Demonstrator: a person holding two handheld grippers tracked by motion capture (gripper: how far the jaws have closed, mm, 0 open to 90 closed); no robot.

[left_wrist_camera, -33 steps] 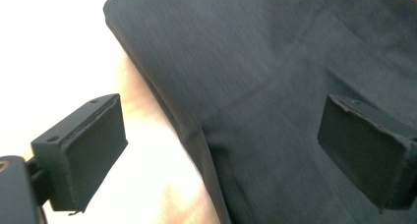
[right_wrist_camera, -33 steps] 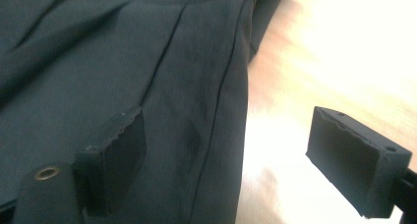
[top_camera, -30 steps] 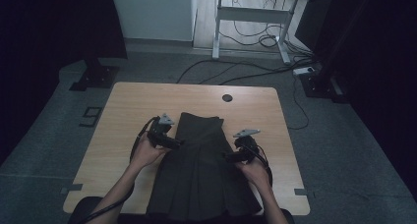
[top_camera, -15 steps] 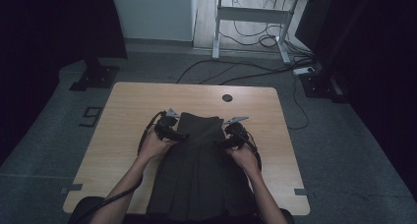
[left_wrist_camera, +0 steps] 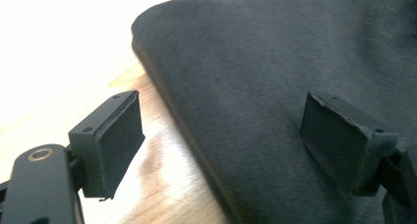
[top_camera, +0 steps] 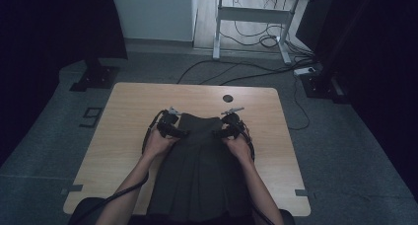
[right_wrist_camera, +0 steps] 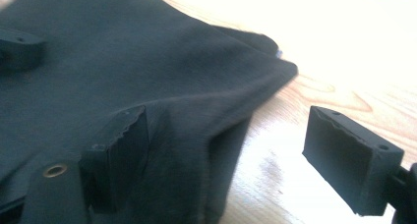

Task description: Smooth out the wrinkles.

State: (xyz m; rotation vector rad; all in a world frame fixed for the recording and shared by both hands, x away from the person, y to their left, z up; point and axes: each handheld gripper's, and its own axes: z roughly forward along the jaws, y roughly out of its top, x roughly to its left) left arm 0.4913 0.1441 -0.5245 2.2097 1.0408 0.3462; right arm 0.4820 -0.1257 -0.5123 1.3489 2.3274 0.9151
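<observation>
A dark pleated garment (top_camera: 199, 170) lies flat on the wooden table (top_camera: 128, 111), its narrow far end toward the table's middle. My left gripper (top_camera: 180, 133) is at that end's left corner and my right gripper (top_camera: 217, 133) at its right corner. In the left gripper view the left gripper (left_wrist_camera: 223, 145) is open, the garment (left_wrist_camera: 295, 62) edge running between its pads; one pad is over wood, the other over cloth. In the right gripper view the right gripper (right_wrist_camera: 236, 160) is open astride a raised fold of the garment (right_wrist_camera: 123, 62) corner.
A round cable hole (top_camera: 227, 98) sits in the table just beyond the garment. Bare wood lies to both sides. Past the far edge the floor holds cables (top_camera: 246, 72), a desk frame (top_camera: 217, 32) and a black stand base (top_camera: 93, 79).
Both hands slid forward along the garment's sides, from its middle up to the two corners of its far end, and drew closer together.
</observation>
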